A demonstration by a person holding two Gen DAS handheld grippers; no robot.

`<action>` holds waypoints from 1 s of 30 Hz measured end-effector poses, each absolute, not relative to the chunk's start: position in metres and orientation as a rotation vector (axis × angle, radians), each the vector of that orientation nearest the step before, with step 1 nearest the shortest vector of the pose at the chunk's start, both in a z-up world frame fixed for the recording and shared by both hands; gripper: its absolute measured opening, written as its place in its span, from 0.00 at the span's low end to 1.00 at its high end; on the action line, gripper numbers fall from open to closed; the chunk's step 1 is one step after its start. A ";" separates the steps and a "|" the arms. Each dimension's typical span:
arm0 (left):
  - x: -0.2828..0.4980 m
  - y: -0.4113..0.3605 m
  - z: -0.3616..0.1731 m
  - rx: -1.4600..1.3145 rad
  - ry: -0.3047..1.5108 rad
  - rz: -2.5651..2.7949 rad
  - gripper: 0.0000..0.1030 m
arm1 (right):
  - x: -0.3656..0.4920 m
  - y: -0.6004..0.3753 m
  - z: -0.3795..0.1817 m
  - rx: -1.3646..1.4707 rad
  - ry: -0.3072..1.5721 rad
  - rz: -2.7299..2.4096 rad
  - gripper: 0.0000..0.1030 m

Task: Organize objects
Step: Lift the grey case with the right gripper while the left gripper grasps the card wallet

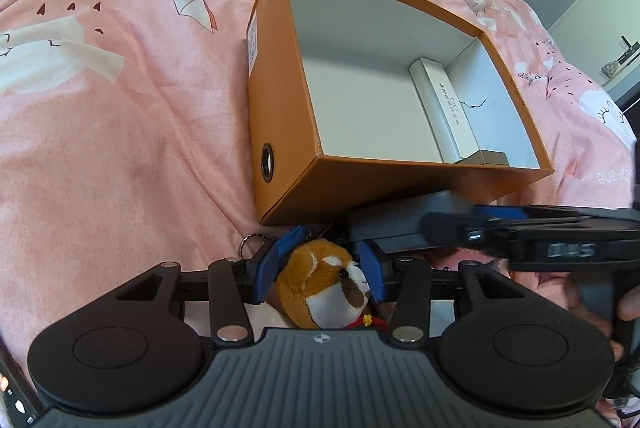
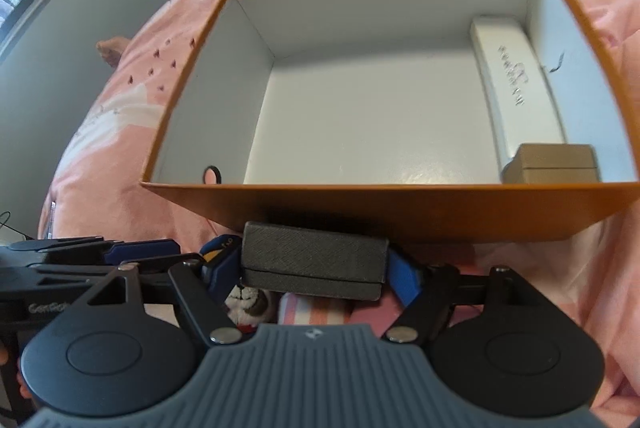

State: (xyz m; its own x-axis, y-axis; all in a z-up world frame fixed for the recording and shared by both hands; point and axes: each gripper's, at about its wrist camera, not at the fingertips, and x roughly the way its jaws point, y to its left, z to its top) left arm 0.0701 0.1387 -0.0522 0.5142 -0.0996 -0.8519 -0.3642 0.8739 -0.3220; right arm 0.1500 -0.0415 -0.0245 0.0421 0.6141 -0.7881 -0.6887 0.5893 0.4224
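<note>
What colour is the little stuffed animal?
Brown and white plush toy, clearest in the left wrist view.

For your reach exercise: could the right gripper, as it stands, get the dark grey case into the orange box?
Probably yes. The right gripper holds the dark grey case just outside the orange box's near wall; the open top and bare white floor leave room.

Open orange cardboard box (image 2: 400, 212) sits on pink patterned bedspread (image 1: 120, 148). Inside box, long white carton (image 2: 516, 84) lies along right wall; small tan box (image 2: 554, 162) at its near end, in near right corner. Dark grey textured case (image 2: 316, 260) between right gripper (image 2: 316, 268) fingers, just before box's near wall. Brown-and-white plush toy (image 1: 324, 288) between left gripper (image 1: 320, 268) fingers, left of case.
</note>
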 end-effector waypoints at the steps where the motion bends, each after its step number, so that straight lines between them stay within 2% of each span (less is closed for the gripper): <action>1: 0.070 0.139 -0.052 -0.504 1.032 0.172 0.52 | 0.150 -0.046 -0.019 -0.069 1.144 0.997 0.75; 10: 0.068 0.127 -0.047 -0.491 1.016 0.122 0.52 | 0.156 -0.106 0.020 0.015 1.023 0.906 0.75; 20: 0.081 0.075 -0.032 -0.405 1.004 -0.116 0.52 | 0.166 -0.164 0.016 0.073 1.015 0.753 0.75; 30: 0.109 -0.015 -0.042 -0.217 1.171 -0.473 0.47 | 0.155 -0.202 0.010 0.142 0.992 0.673 0.75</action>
